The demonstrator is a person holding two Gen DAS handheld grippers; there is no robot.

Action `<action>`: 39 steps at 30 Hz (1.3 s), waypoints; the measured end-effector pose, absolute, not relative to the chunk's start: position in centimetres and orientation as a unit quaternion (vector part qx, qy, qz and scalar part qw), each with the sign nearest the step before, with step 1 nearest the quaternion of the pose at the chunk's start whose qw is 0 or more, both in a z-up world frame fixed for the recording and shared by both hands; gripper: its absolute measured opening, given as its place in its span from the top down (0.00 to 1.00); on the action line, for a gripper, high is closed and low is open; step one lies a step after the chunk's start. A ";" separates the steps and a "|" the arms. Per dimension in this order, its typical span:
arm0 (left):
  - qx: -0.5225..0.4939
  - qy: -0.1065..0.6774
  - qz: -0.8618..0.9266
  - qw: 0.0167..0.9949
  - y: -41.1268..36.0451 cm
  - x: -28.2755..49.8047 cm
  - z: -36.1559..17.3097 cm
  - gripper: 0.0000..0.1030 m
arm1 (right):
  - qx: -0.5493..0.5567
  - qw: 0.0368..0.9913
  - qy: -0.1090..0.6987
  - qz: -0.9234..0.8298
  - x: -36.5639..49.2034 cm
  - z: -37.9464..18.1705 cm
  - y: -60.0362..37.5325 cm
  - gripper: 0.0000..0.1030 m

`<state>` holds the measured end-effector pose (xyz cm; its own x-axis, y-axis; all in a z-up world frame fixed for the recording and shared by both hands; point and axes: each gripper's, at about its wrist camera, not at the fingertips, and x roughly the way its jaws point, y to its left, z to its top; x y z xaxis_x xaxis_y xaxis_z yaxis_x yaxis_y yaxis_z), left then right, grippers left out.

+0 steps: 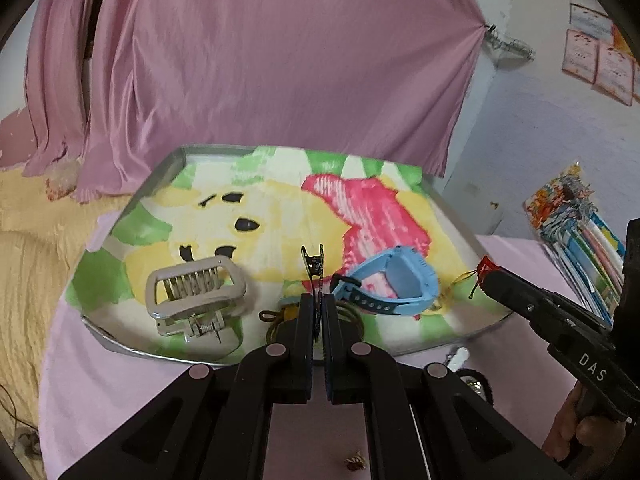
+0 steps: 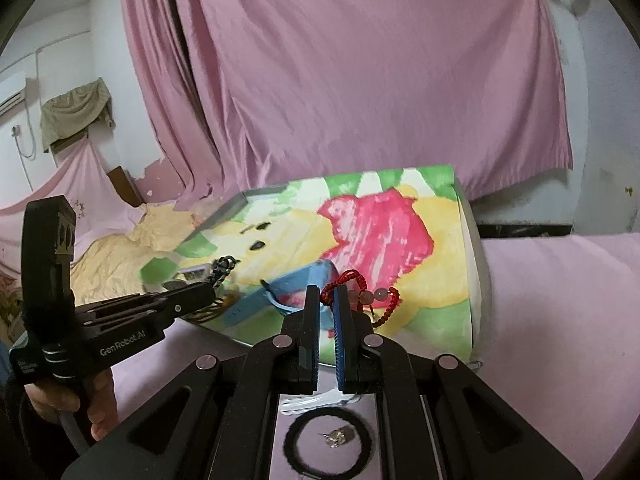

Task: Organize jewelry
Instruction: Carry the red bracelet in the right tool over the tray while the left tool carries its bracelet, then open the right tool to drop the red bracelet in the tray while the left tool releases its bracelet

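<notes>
Reaching forward over the near rim of the tray (image 1: 132, 350), the left gripper (image 1: 319, 312) has its fingers pinched together on a thin dark hair clip (image 1: 315, 268), which stands upright above the fingertips. Right gripper (image 2: 326, 306) comes in low from the tray's right side, fingers nearly together and clamped on the cord of a red beaded bracelet (image 2: 370, 296); pink beads and a red loop hang just right of its fingertips. Part of a hand (image 2: 100, 400) wraps the left tool's handle, seen in the right wrist view.

Ahead-left of the left fingertips: white claw clip (image 1: 192, 292), lying on the cartoon cloth (image 1: 280, 208) that lines the tray. Ahead-right: blue watch (image 1: 390, 284), strap curled, between the two grippers. A brownish cord piece (image 1: 276, 318) lies just under the left fingertips, partly hidden.

Beneath the right gripper, on the pink tablecloth (image 2: 560, 300) outside the tray: black ring-shaped band (image 2: 326, 444) with a small silver item (image 2: 338, 438) inside it; type cannot be told.

Far half of the tray beyond both grippers is open cloth. Pink curtain (image 1: 260, 60) hangs behind the far rim. Stacked colourful packets (image 1: 576, 240) sit well right of the tray.
</notes>
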<state>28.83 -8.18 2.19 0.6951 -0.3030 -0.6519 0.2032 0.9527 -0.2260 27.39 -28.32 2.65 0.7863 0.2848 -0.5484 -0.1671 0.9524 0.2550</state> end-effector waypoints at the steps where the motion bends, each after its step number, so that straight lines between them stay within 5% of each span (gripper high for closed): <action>1: -0.068 0.369 -0.137 0.917 -8.2 29.1 2.0 0.96 | 0.098 0.937 0.312 0.118 27.7 2.3 -28.4 0.94; 28: -0.068 0.382 -0.144 0.910 -8.4 29.8 1.0 0.96 | 0.110 0.915 0.370 0.118 29.9 -0.1 -28.2 0.93; 35: -0.075 0.376 -0.140 0.913 -8.1 29.4 1.2 0.79 | 0.109 0.920 0.362 0.106 29.0 0.3 -28.7 0.93; 39: -0.075 0.365 -0.141 0.917 -8.1 28.9 1.6 0.78 | 0.106 0.925 0.352 0.096 28.2 0.5 -29.0 0.90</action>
<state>28.91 -8.05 1.60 0.6939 -0.3132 -0.6484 0.2034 0.9490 -0.2408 28.24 -29.03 0.54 0.7344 0.2524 -0.6301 -0.1028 0.9590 0.2643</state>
